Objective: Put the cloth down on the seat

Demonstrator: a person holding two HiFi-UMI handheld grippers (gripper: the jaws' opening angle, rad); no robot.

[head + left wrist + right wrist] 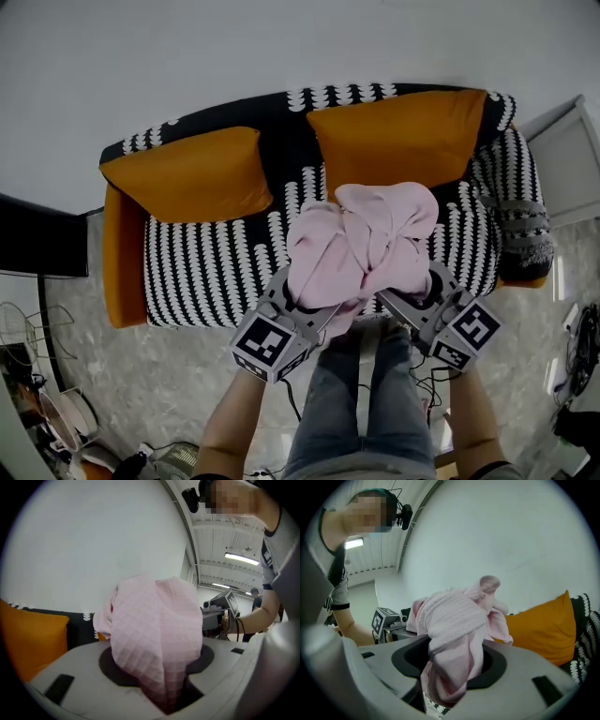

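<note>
Seen from above, a person holds a bunched pink cloth (361, 248) in the air over the right half of a black-and-white patterned sofa seat (206, 272), below an orange cushion (394, 131). The left gripper (300, 298) is clamped on one end of the cloth, the right gripper (411, 296) on the other. The twisted bundle may snag in one gripper if released unevenly, or slide off the front edge onto the floor (187, 375).

I hold the cloth (361, 246) between my left gripper (298, 302) and my right gripper (422, 295), above the right half of the seat (216, 272). Two cushions lean along the far side: the left cushion (192, 173) and, behind the cloth, the right cushion (403, 136). My legs (361, 403) stand nearest, before the seat.
</note>
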